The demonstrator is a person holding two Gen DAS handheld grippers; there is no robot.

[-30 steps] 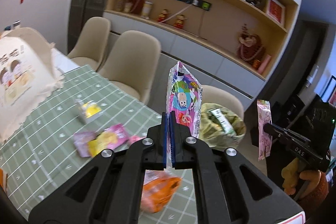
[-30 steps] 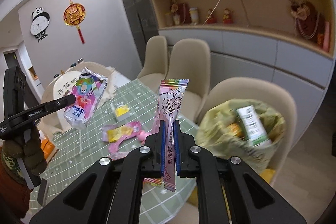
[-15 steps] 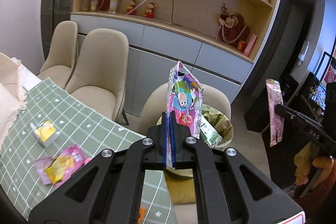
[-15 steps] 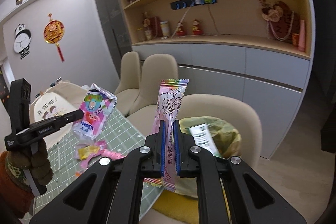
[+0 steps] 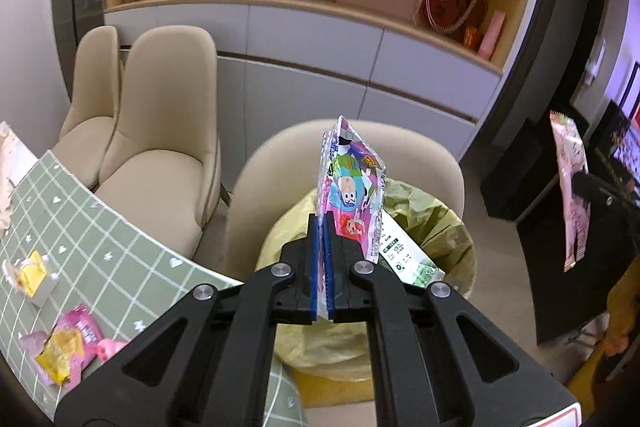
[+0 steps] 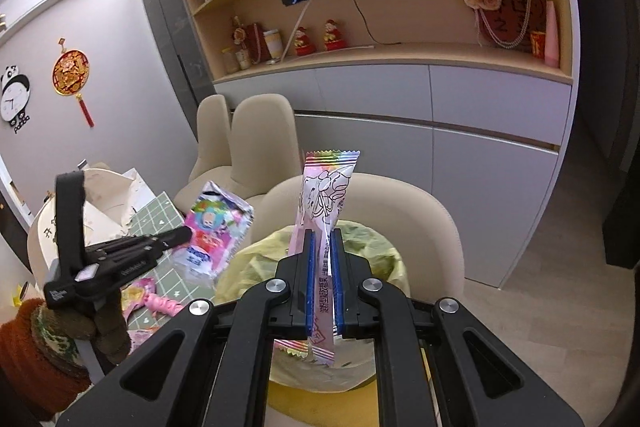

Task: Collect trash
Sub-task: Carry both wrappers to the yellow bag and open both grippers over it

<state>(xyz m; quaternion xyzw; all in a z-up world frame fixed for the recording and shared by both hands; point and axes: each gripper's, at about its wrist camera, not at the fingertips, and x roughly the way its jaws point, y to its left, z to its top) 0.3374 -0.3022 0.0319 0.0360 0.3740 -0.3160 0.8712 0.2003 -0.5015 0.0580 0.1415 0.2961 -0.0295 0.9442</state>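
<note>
Left wrist view: the left gripper [image 5: 322, 267] clenches a cartoon snack wrapper [image 5: 352, 195], and the yellow-lined trash bin [image 5: 432, 227] has slid from right of centre to directly beneath – drop is close. Right wrist view: the right gripper [image 6: 322, 279] grasps a pink candy wrapper [image 6: 326, 195]; the bin [image 6: 372, 247] now fills lower centre, the table [image 6: 160, 215] left behind.

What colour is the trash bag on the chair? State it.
Pale yellow-green, translucent and crinkled: the trash bag shows best in the left wrist view, on the beige chair.

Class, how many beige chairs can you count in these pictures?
3: two side by side at the table, one behind the yellow bin bag. Others may be hidden.
</note>
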